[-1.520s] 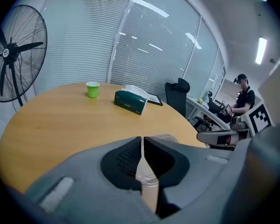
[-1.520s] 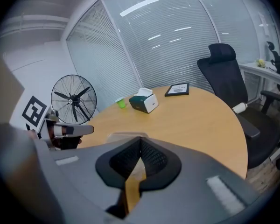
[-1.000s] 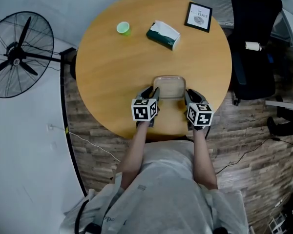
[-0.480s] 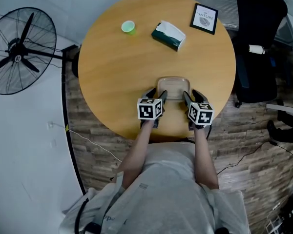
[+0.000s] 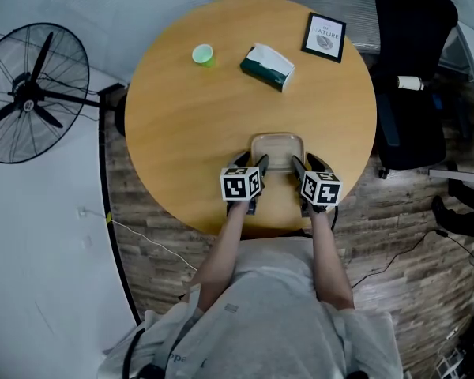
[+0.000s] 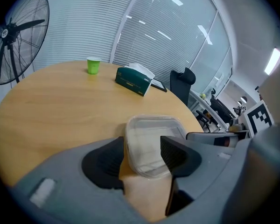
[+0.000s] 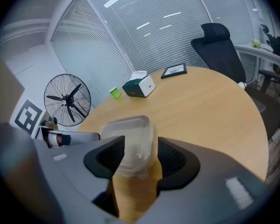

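A clear plastic container point(image 5: 277, 150) lies on the round wooden table point(image 5: 182, 125) near its front edge. My left gripper point(image 5: 252, 169) stands at the container's near left corner and my right gripper point(image 5: 299, 169) at its near right corner. In the left gripper view the left gripper point(image 6: 142, 143) is open, with the container point(image 6: 151, 139) corner between its jaws. In the right gripper view the right gripper point(image 7: 140, 146) is open too, and the container point(image 7: 129, 136) reaches in between its jaws. Neither pair of jaws presses on it.
Farther back on the table stand a green cup point(image 5: 202, 54), a dark green tissue box point(image 5: 267, 66) and a framed picture point(image 5: 324, 37). A black office chair point(image 5: 415, 69) is at the right and a standing fan point(image 5: 31, 93) at the left.
Both grippers were shut 1.5 s ago and now stand open around the container's near corners. The container has stayed by the front edge.
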### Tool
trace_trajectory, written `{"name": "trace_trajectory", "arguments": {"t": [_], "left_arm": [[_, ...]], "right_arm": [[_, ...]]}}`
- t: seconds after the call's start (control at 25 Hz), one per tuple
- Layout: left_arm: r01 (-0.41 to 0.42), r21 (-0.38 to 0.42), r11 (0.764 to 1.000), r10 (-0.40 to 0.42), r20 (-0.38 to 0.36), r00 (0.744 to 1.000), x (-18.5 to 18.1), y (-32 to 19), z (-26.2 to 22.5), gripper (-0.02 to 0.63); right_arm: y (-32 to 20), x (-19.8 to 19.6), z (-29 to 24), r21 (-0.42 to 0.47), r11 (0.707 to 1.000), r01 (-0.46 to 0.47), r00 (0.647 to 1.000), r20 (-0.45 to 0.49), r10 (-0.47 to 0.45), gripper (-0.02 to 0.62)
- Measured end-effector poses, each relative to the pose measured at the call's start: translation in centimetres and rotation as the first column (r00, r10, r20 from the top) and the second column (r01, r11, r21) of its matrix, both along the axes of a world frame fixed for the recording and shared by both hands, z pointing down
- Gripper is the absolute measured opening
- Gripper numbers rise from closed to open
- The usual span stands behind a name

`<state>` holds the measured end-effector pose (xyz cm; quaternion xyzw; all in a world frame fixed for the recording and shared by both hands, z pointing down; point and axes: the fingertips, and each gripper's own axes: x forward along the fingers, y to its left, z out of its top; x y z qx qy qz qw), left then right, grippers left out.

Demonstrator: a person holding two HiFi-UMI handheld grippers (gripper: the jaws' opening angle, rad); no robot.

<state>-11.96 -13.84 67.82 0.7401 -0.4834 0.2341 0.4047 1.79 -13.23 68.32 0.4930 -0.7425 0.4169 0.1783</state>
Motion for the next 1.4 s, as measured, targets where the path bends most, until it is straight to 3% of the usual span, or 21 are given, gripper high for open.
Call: {"name": "trace_trajectory", "arguments": {"t": [0.28, 0.6, 0.92, 1.28, 1.4], "left_arm": [[-0.027, -0.009, 1.000, 0.027, -0.006, 1.000, 0.7, 0.4, 0.1, 0.250], [-0.045, -0.003, 0.999, 0.046, 0.021, 0.999, 0.5, 0.6, -0.4, 0.250], [-0.039, 0.003, 0.999, 0.039, 0.042, 0.998, 0.8, 0.4, -0.6, 0.250], [0.004, -0.033, 0.999, 0.000, 0.129, 0.992, 0.6, 0.2, 0.5, 0.249], [-0.012, -0.047, 0.999, 0.019, 0.145, 0.989, 0.7, 0.2, 0.3, 0.248]], "right_arm": [[0.4, -0.9, -0.1, 0.005, 0.999, 0.039, 0.999, -0.019, -0.039, 0.218], [0.5, -1.4, -0.2, 0.016, 0.990, 0.137, 0.977, -0.167, -0.133, 0.222], [0.2, -1.1, -0.2, 0.030, 0.989, 0.143, 0.966, -0.222, -0.133, 0.225], [-0.2, -2.5, -0.5, 0.043, 0.977, 0.208, 0.906, -0.386, -0.175, 0.215], [-0.2, -2.6, -0.7, 0.038, 0.975, 0.220, 0.897, -0.400, -0.187, 0.213]]}}
